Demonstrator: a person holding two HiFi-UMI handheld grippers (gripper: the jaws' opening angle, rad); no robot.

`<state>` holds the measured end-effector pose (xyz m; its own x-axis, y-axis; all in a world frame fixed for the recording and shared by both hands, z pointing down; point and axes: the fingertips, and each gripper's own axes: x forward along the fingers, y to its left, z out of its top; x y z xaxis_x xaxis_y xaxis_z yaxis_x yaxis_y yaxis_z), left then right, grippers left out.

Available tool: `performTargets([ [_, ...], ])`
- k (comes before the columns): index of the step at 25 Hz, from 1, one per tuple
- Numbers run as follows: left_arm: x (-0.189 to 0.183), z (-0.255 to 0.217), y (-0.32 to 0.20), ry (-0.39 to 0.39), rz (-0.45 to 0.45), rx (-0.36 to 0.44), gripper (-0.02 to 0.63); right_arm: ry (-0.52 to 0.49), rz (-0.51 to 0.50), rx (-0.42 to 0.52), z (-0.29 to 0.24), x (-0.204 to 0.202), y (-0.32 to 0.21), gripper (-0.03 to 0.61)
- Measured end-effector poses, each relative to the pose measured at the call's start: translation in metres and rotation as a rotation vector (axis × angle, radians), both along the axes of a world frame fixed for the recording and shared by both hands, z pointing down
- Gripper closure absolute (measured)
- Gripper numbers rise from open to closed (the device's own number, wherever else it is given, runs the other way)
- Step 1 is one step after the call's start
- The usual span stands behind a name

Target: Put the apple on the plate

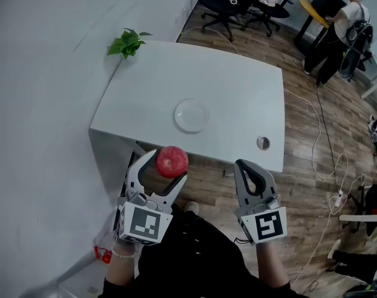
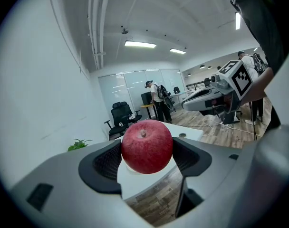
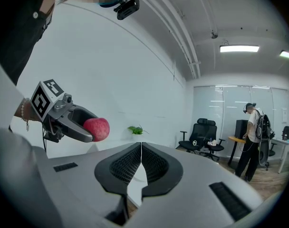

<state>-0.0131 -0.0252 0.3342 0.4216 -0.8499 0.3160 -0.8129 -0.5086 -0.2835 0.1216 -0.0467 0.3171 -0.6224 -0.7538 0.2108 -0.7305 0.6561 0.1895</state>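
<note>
Our left tongs (image 1: 168, 167) grip the apple (image 1: 172, 161) just short of the counter (image 1: 238, 98) bearing the plate (image 1: 191, 115); our right tongs (image 1: 248, 167) are pressed together, empty.

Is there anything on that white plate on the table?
Nothing shows on the plate from the head view. The apple is clamped in the left gripper, short of the plate. Its underside is hidden.

The white bench (image 1: 238, 92) stood on a wooden plank floor (image 1: 300, 166), against the wall. A round white plate (image 1: 191, 115) lay near its middle, empty. A small leafy plant (image 1: 128, 43) sat at the far left corner, and a round cable port (image 1: 263, 143) near the front right corner.
</note>
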Motion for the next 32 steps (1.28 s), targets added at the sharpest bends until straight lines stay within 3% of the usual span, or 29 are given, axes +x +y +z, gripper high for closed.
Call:
performTargets([
  [16, 0.008, 0.008, -0.042, -0.027, 0.066, 0.006, 0.267, -0.003, 0.07, 0.01, 0.002, 0.013, -0.026, 0.537],
  [25, 0.001, 0.019, -0.076, -0.076, 0.13, -0.003, 0.267, -0.001, 0.092, 0.012, 0.001, 0.0, -0.063, 0.537],
  [32, -0.009, 0.028, -0.103, -0.06, 0.141, -0.023, 0.265, 0.01, 0.099, -0.002, 0.006, -0.01, -0.09, 0.537],
])
